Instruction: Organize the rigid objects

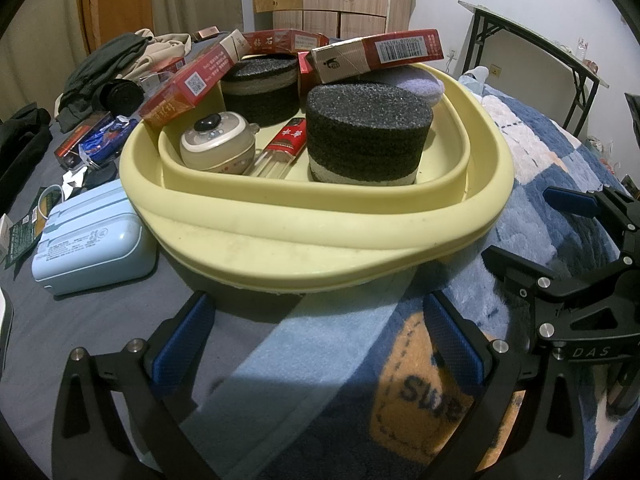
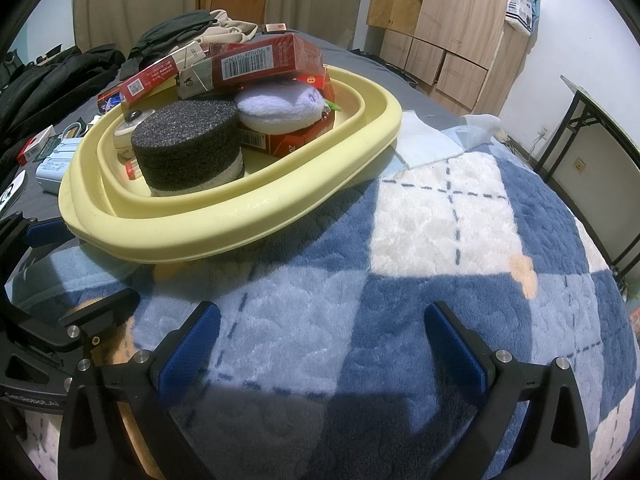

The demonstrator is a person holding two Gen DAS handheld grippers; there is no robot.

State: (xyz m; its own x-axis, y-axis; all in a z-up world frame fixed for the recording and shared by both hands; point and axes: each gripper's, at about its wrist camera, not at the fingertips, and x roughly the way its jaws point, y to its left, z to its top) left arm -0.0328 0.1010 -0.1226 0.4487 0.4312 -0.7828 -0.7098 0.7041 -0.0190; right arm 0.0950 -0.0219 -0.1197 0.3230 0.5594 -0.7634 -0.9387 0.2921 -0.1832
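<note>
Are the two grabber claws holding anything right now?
No. The left gripper and right gripper are both open and empty, hovering over the blanket in front of the yellow basin.

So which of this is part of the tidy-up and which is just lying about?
Job:
yellow basin
foam cylinders
red cartons
light blue case

Lying about:
clothes pile
plaid blanket
folding table
</note>
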